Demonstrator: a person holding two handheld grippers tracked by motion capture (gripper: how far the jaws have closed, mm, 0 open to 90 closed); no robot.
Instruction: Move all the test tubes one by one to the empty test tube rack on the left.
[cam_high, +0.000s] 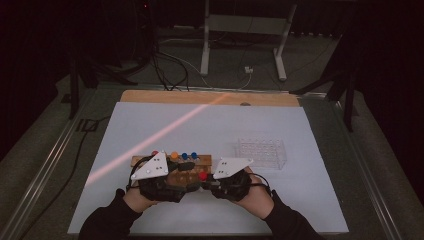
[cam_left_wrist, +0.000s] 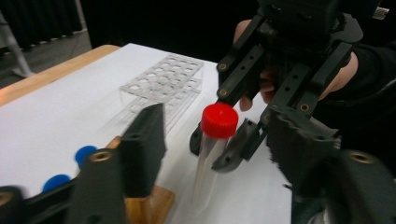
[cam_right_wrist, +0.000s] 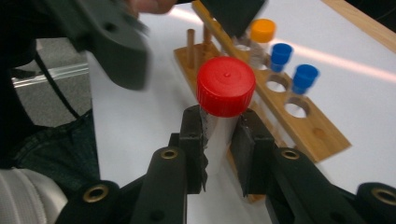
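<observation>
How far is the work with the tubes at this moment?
Done: the red-capped tube is out of the wooden rack, clamped by the right tool. In hand: the left tool stands open around that tube, pads not yet touching it. Left: an orange-capped tube and two blue-capped tubes remain in the wooden rack; the clear rack has no tubes.

A white sheet (cam_high: 200, 130) covers the counter (cam_high: 210, 97). Near 6 o'clock, two hands hold the left gripper (cam_high: 187, 176) and the right gripper (cam_high: 206, 184) close together over a wooden rack (cam_high: 187, 176). A red cap (cam_high: 202, 176) sits between them. At 3 o'clock of the rack stands a clear rack (cam_high: 261, 152).
</observation>
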